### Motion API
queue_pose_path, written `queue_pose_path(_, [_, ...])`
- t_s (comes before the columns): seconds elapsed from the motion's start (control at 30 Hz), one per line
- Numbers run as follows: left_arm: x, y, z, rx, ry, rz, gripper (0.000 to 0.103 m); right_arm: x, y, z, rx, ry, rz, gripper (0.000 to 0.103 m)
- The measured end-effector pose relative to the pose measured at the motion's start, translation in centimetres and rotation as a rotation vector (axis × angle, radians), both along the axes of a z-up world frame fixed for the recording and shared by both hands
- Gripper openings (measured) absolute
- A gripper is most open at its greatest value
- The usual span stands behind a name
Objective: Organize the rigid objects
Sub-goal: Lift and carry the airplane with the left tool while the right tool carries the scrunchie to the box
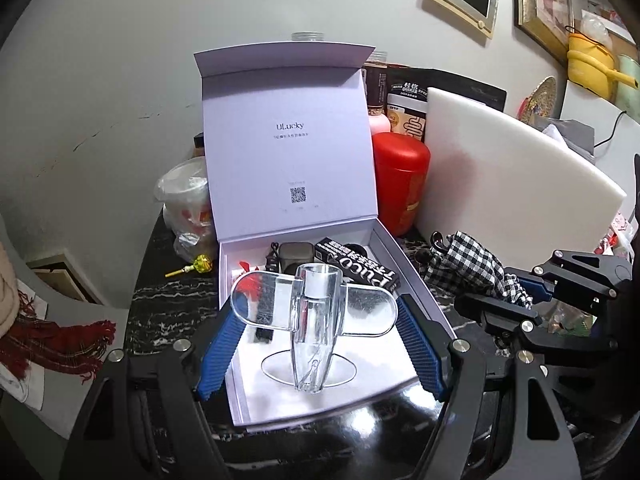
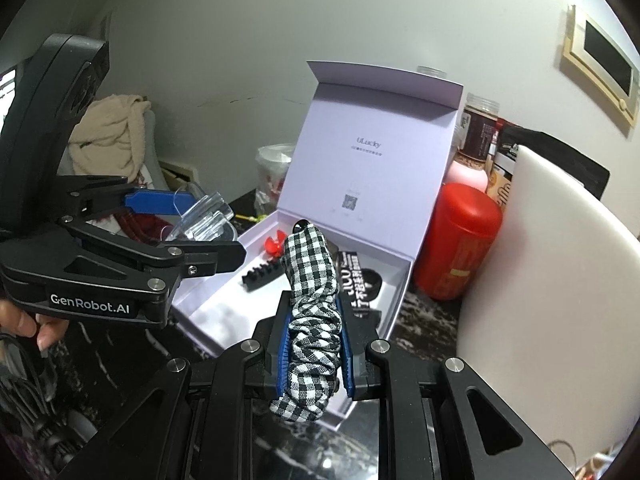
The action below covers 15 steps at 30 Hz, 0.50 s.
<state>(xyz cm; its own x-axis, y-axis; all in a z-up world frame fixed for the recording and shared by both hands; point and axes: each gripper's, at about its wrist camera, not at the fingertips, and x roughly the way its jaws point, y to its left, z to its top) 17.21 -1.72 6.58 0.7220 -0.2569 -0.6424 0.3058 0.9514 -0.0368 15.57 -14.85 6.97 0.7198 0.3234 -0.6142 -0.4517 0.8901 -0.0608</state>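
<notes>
An open white gift box (image 1: pixel 416 280) lies on the dark marble table, lid upright; it also shows in the right wrist view (image 2: pixel 394 280). Inside lie a black "PUCO" carton (image 1: pixel 356 266), a black comb-like piece (image 2: pixel 260 274), a red item (image 2: pixel 274 246) and a dark case (image 1: pixel 296 254). My left gripper (image 1: pixel 316 316) is shut on a clear plastic holder (image 1: pixel 316 312) by its side wings, above the box's front. My right gripper (image 2: pixel 314 320) is shut on a black-and-white checkered folded umbrella (image 2: pixel 310 300), over the box's right edge.
A red canister (image 1: pixel 400 180), a white cutting board (image 1: pixel 512 184) and jars stand right of the box. A plastic bag with a cup (image 1: pixel 186 204) and a yellow lollipop (image 1: pixel 196 266) lie to its left. A red scarf (image 1: pixel 60 344) hangs at far left.
</notes>
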Motion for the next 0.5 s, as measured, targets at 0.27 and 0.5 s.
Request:
queue_pose_path(0.27, [2.7, 0.1, -0.5, 0.021, -0.011, 0.024, 0.075, 3.1, 0.3, -0.2, -0.004, 0.000, 0.001, 0.020])
queue_pose_path(0.5, [5.5, 0.6, -0.9, 0.005, -0.002, 0.049, 0.075, 6.0, 0.7, -0.3, -0.007, -0.007, 0.007, 0.020])
